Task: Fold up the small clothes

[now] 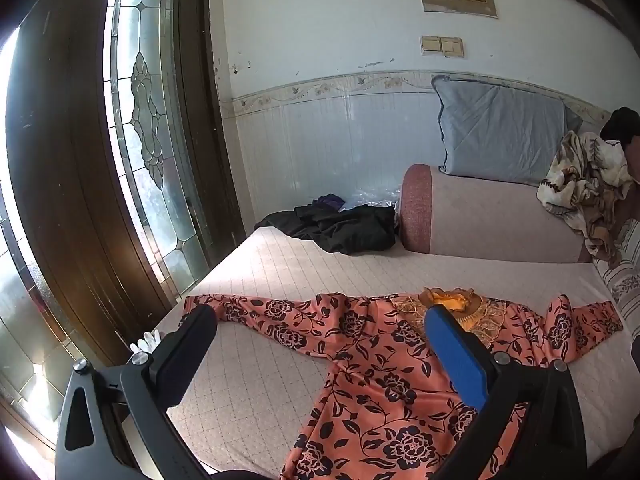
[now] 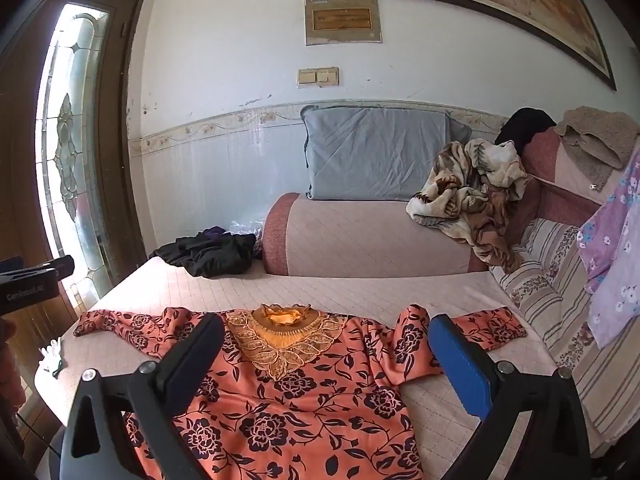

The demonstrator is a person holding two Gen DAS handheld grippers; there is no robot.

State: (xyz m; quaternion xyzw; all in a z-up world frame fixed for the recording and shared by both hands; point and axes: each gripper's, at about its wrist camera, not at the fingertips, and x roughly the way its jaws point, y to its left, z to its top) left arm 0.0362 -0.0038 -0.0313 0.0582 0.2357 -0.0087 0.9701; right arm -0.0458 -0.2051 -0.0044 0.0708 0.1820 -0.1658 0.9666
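An orange blouse with dark flower print (image 1: 376,376) lies flat on the quilted bed, front up, both sleeves spread out. It also shows in the right wrist view (image 2: 304,396), with its gold lace collar (image 2: 280,340) at the far side. My left gripper (image 1: 320,320) is open and empty, held above the blouse's left half, near the left sleeve (image 1: 256,312). My right gripper (image 2: 326,332) is open and empty, above the blouse's right half, near the right sleeve (image 2: 480,328). Part of the left gripper's body (image 2: 32,280) shows at the right view's left edge.
A dark heap of clothes (image 1: 340,228) lies at the bed's far left. A pink bolster (image 2: 372,236) with a grey pillow (image 2: 376,152) and a crumpled blanket (image 2: 468,196) is behind. A glass door (image 1: 148,120) stands left. White gloves (image 2: 52,354) lie at the bed's left edge.
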